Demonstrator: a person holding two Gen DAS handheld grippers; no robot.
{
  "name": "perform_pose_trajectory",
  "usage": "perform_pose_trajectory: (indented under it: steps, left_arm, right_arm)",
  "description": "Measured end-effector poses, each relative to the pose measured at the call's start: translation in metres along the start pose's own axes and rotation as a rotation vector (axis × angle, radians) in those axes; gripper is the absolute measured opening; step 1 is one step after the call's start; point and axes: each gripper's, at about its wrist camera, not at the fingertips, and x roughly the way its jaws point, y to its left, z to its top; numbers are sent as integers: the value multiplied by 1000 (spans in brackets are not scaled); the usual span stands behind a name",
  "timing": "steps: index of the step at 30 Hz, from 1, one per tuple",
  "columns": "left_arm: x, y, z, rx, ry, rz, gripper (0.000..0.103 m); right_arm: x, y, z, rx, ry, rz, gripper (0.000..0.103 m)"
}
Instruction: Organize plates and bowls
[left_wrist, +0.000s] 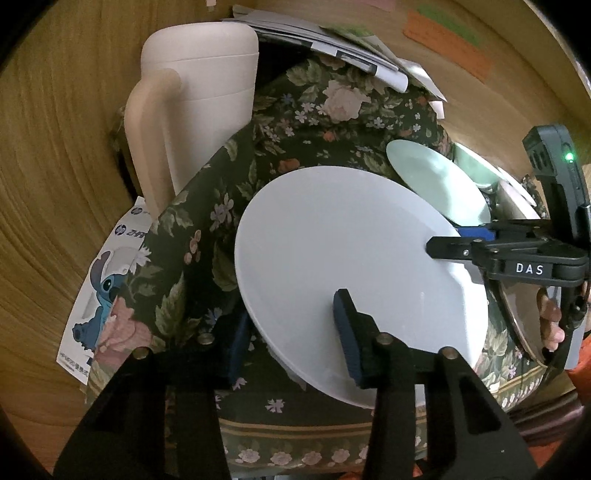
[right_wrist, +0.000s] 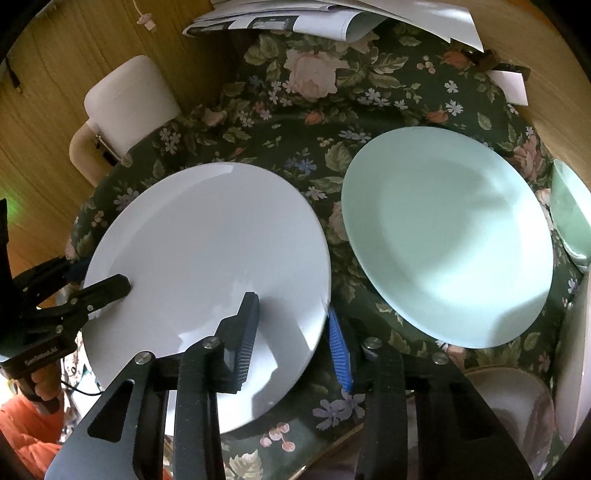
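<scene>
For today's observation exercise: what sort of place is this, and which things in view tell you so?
Probably a home dining room. A flowered tablecloth covers the table, a white plate and a green plate sit on it, and a cream chair stands beside it.

The green bowl (right_wrist: 570, 214) is being cut off by the right edge of the right wrist view. In the left wrist view, the green plate (left_wrist: 439, 184) is being partly hidden behind the white plate (left_wrist: 351, 266).

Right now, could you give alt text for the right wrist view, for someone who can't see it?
Two handheld grippers straddle opposite edges of a white plate on a floral tablecloth. A pale green plate lies beside it, apart, a green bowl at far right.
</scene>
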Motion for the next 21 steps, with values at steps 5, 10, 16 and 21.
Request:
perform_pose_trajectory:
  steps: [5, 10, 16, 21]
  left_arm:
    - [0, -2, -1, -6, -1, 15, 43]
    - [-1, -2, 1, -20, 3, 24, 43]
    - [-2, -4, 3, -45, -4, 10, 43]
    - [-10, -13, 6, -35, -35, 8, 43]
  right_arm:
    - [-1, -1, 1, 4, -3, 3, 30]
    - [-5, 0, -2, 17, -17, -2, 28]
    - [-15, -1, -7, 21, -48, -10, 28]
    - [-30, -5, -11, 27, -88, -18, 28]
